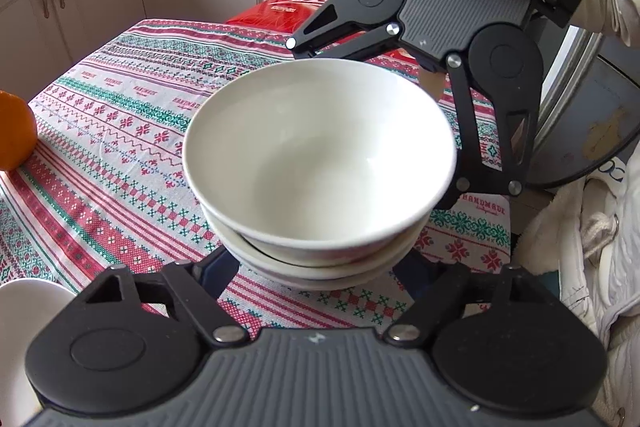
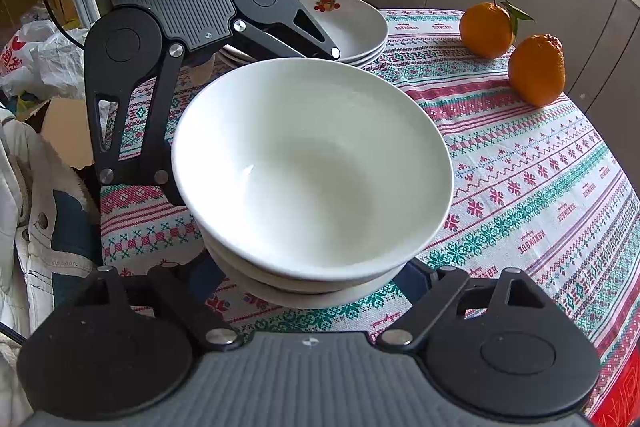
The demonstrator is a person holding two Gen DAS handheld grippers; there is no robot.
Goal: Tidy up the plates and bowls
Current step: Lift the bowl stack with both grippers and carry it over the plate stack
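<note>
Left wrist view: you have both grippers around the stack of white bowls [image 1: 320, 163] from opposite sides.

Left wrist view puts your left gripper [image 1: 316, 267] at the near base of the stack, fingertips hidden under it, so whether they pinch I cannot tell; the right gripper [image 1: 376, 131] reaches in from the far right. Right wrist view shows the same stack on the tablecloth [image 2: 540, 195], its fingertips also hidden, plates [image 2: 352, 23] stacked far behind, oranges [image 2: 486, 27] far right. Two-sided hold probably steadies the heavy stack.
</note>
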